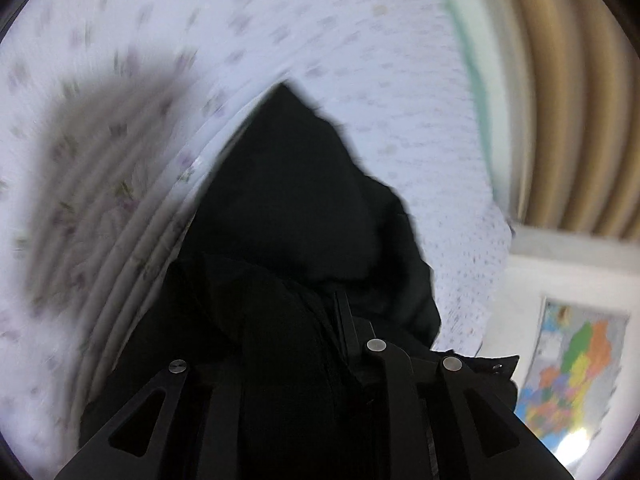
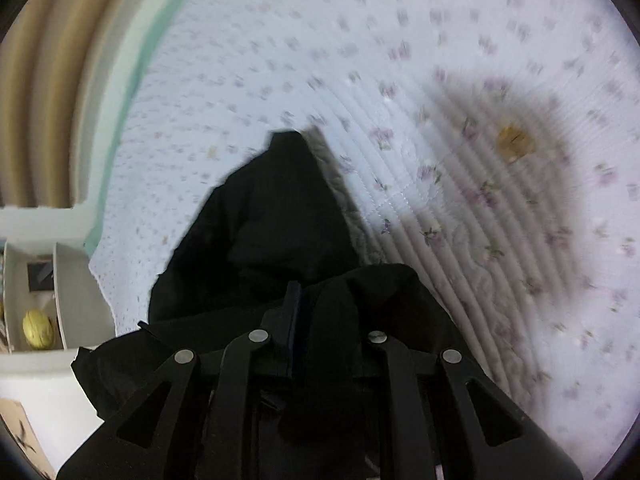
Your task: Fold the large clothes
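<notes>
A black garment point(image 1: 288, 208) hangs from my left gripper point(image 1: 336, 312), which is shut on a bunched edge of it above a white floral quilt point(image 1: 280, 20). In the right wrist view the same black garment point(image 2: 272, 224) hangs from my right gripper point(image 2: 296, 304), also shut on its edge. Cloth drapes over the fingers of both grippers and hides the fingertips. Both views are blurred by motion. A dark shadow falls on the quilt point(image 2: 360, 60) beside the cloth in each view.
The quilt covers a bed with a mint-green edge point(image 1: 476, 80). Beige curtains point(image 1: 568, 100) and a colourful wall map point(image 1: 576, 364) lie to the right in the left wrist view. A white shelf point(image 2: 36, 292) with a gold ball stands at the left. A tan spot point(image 2: 514, 142) lies on the quilt.
</notes>
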Action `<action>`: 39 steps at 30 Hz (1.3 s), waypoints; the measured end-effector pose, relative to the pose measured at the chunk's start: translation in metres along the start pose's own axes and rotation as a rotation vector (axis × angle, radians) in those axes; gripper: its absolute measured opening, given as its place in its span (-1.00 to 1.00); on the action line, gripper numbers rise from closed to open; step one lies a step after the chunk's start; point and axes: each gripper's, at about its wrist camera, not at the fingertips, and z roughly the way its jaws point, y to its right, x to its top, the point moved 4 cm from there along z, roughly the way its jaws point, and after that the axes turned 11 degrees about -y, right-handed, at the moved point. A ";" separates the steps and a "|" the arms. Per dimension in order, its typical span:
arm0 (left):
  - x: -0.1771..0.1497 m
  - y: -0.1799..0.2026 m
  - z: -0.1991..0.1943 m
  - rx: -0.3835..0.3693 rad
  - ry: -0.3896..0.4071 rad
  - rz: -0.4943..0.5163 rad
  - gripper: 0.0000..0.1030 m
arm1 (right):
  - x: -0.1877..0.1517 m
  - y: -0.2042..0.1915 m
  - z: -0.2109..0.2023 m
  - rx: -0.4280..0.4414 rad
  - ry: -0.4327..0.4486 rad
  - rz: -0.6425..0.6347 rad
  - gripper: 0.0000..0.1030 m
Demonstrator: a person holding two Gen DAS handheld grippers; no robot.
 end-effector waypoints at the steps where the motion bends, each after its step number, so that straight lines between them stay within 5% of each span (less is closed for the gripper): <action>1: 0.006 -0.006 0.007 -0.018 -0.008 -0.017 -0.62 | 0.004 0.002 0.007 -0.003 -0.007 0.006 -0.66; 7: 0.006 0.014 0.009 0.084 -0.042 0.159 -0.58 | 0.025 0.006 0.027 0.004 -0.075 0.033 -0.64; 10: -0.006 0.032 -0.006 0.147 -0.089 0.256 -0.52 | 0.023 0.001 0.011 0.061 -0.098 -0.020 -0.45; 13: -0.026 0.057 -0.040 0.051 -0.121 0.370 -0.33 | 0.014 -0.008 -0.022 0.123 -0.103 -0.100 -0.38; 15: -0.044 0.074 -0.070 -0.075 -0.127 0.431 0.07 | 0.003 -0.016 -0.048 0.158 -0.116 -0.174 -0.29; 18: -0.067 0.095 -0.096 -0.152 -0.130 0.507 0.49 | -0.015 -0.030 -0.073 0.131 -0.125 -0.284 -0.27; 24: -0.072 0.110 -0.107 -0.217 -0.088 0.536 0.50 | -0.037 -0.036 -0.098 0.134 -0.138 -0.330 -0.19; 28: -0.077 0.119 -0.126 -0.388 -0.068 0.583 0.50 | -0.043 -0.027 -0.128 0.431 -0.134 -0.259 -0.07; 30: -0.076 0.122 -0.137 -0.320 0.010 0.612 0.54 | -0.042 -0.030 -0.147 0.392 -0.051 -0.297 0.51; 32: -0.065 0.121 -0.132 -0.105 0.083 0.598 0.55 | -0.037 -0.036 -0.155 0.280 0.047 -0.339 0.73; 35: -0.040 0.115 -0.102 0.215 0.128 0.548 0.54 | -0.025 -0.053 -0.139 0.150 0.077 -0.394 0.73; 39: -0.005 0.107 -0.061 0.337 0.121 0.514 0.54 | -0.004 -0.074 -0.095 -0.144 0.099 -0.516 0.73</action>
